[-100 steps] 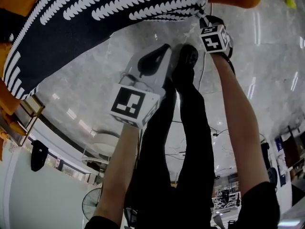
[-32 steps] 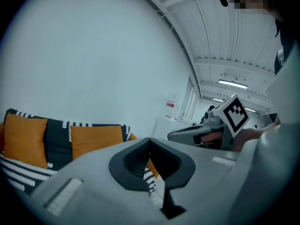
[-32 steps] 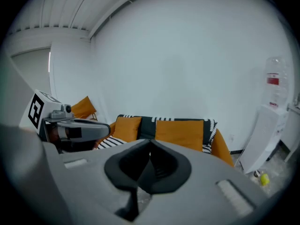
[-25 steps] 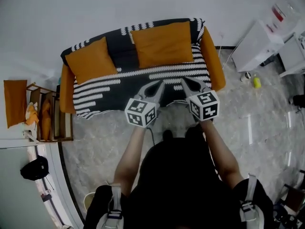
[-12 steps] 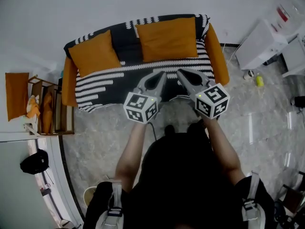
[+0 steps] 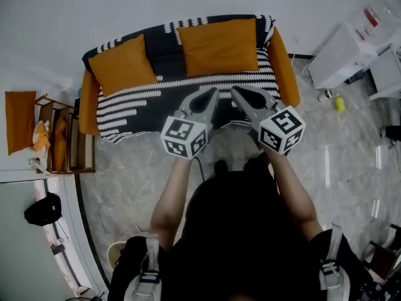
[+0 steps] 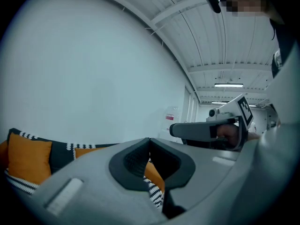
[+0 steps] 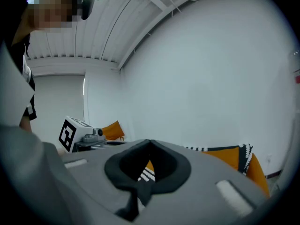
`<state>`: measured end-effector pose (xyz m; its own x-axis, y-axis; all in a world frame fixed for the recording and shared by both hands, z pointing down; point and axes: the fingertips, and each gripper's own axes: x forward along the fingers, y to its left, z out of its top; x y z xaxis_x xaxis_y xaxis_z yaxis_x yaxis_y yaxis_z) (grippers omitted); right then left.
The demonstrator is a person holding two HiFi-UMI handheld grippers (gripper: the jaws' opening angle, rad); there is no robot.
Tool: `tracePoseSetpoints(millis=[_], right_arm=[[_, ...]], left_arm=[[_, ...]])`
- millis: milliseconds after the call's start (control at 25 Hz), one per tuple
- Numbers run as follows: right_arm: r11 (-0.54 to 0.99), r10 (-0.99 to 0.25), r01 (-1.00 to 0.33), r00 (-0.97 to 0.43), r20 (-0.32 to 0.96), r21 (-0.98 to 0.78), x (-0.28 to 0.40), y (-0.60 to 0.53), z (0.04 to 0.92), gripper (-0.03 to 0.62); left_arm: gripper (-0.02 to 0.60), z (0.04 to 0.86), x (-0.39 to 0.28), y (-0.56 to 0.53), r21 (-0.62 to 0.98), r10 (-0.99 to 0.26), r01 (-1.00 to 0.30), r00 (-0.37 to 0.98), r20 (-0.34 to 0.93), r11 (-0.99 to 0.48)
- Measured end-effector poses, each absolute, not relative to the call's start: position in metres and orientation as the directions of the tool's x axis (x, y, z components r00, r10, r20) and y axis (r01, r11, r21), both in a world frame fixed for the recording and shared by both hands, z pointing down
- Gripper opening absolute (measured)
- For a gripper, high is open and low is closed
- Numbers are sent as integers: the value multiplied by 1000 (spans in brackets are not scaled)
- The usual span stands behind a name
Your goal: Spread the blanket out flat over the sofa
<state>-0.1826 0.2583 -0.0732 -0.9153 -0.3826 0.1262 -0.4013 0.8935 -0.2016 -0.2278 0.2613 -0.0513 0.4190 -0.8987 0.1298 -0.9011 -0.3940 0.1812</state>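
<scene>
Head view: where is the black blanket with rows of white dashes (image 6: 156, 99)?

– Draped over the orange two-seat sofa (image 6: 285, 68), covering the backrest and seat, with its front hem hanging toward the grey marble floor (image 6: 125, 174). Two orange square cushions (image 6: 122, 64) lie on top of it. The left claw (image 6: 213, 93) and right claw (image 6: 235, 91) hover side by side in front of the seat edge, clear of the cloth.

Left gripper view: what does that claw hold?

– Nothing. Its dark pads meet at the tip (image 7: 150, 139). Only a sliver of sofa and striped cloth shows through the opening behind them.

Right gripper view?

– The same: pads pressed together at the tip (image 8: 150, 142), nothing pinched. The sofa's far end shows beyond.

How will the blanket handle?

– I judge it soft, limp and fairly light. It will sag and bunch where it is unsupported, and it should drag on the upholstery rather than slide. The cushions probably pin it.

Where should it be taken?

– At the hanging front hem, one claw near each corner and well apart. Pinch a fold of cloth, not a single layer's edge, then pull outward to smooth it.
</scene>
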Motion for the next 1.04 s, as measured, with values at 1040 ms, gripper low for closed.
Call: tracePoseSetpoints(millis=[1040], right_arm=[[905,-388,-411,-902,189,-106,-186,258,-66,2]], left_arm=[[2,-54,-225,257,172,-896,-901,422,136,-399]])
